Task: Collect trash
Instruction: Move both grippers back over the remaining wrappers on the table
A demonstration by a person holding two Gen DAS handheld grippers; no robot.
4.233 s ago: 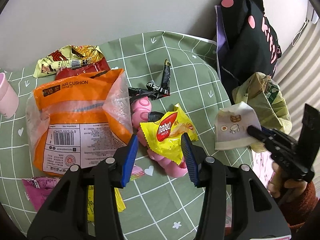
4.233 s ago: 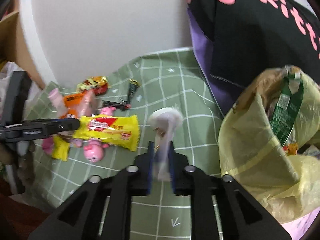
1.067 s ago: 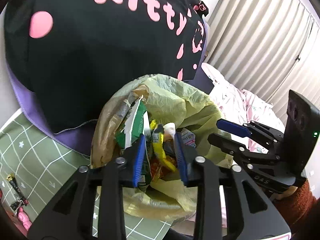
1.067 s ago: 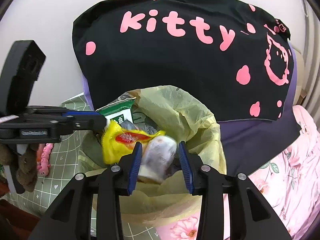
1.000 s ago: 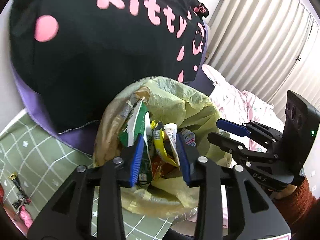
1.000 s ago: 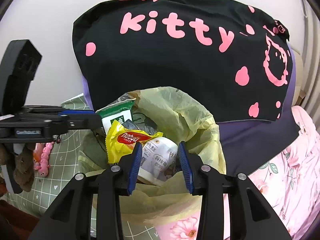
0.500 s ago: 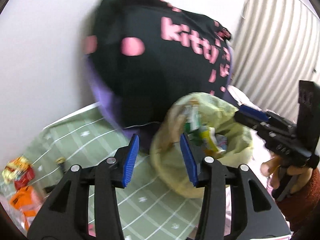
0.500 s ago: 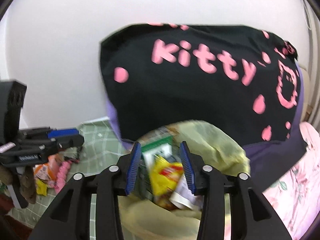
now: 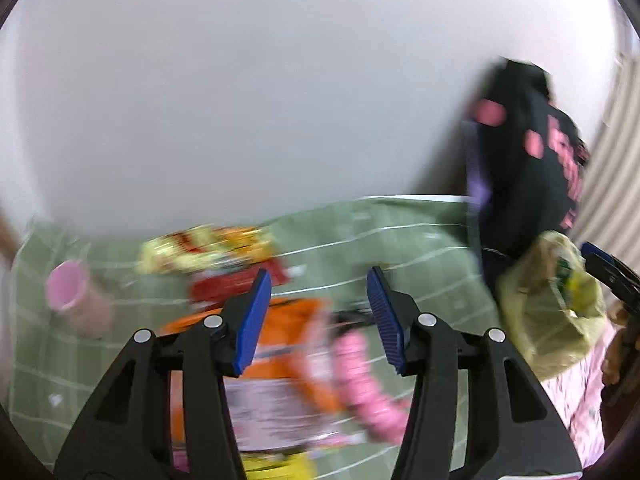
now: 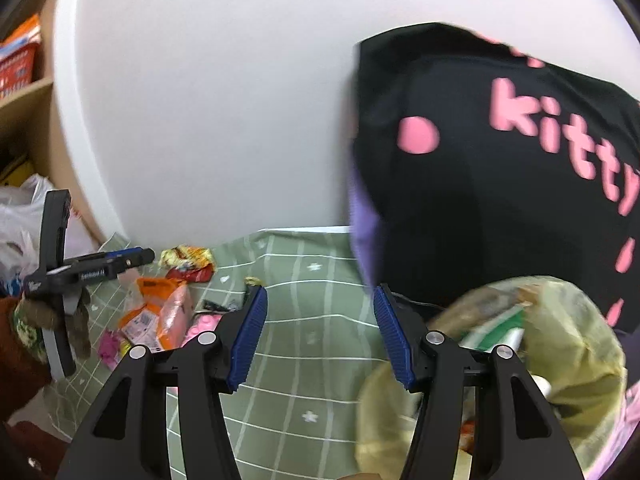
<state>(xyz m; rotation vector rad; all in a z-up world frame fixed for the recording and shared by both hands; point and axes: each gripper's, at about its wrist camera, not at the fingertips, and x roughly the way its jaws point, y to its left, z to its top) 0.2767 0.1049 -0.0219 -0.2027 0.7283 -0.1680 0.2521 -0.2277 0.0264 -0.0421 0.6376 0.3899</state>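
My left gripper [image 9: 318, 318] is empty and its jaws are opening. It hangs over the littered green checked tablecloth [image 9: 400, 240], above an orange air-cushion bag [image 9: 288, 344]. Behind that bag lies a red and yellow wrapper [image 9: 208, 248]. The view is blurred by motion. My right gripper [image 10: 320, 332] is also empty with its jaws opening, over bare cloth just left of the yellow trash bag [image 10: 560, 344], which is full of packets. In the right wrist view the left gripper [image 10: 136, 258] shows at far left above the wrappers [image 10: 188, 262].
A pink cup [image 9: 68, 292] stands at the table's left. A pink toy [image 9: 360, 368] lies beside the orange bag. A black "kitty" garment [image 10: 500, 184] hangs behind the trash bag. Wooden shelves [image 10: 20, 92] and a white plastic bag [image 10: 16, 216] sit at far left.
Both grippers swung left, away from the trash bag and toward the table. Their jaws widened. The yellow snack packet and the white wrapper stay in the bag.
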